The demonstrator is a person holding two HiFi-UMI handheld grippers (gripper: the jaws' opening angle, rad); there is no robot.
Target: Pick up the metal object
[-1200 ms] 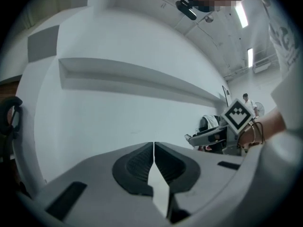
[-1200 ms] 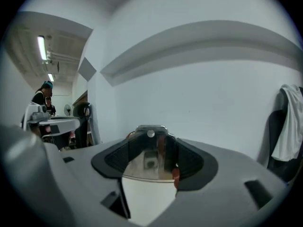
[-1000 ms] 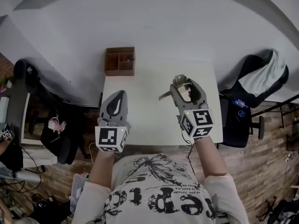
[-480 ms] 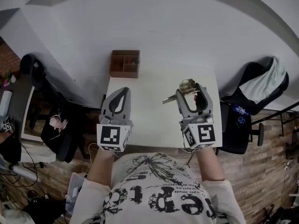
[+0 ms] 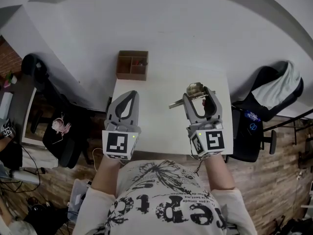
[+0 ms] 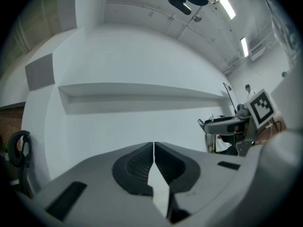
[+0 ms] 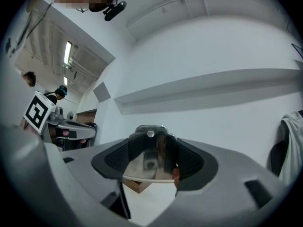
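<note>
Two wide-set right gripper [image 5: 199,96] jaws clamp the metal object [image 7: 150,148]; left gripper [image 6: 154,150] closed.

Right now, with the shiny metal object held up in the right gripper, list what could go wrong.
1. The shiny metal object sits between the wide-set jaws of the right gripper, over the white table. Its smooth surface may slip or twist in the grip, and it could drop.
2. Its thin handle sticks out toward the shut left gripper, so swinging either gripper inward could knock it loose.
</note>
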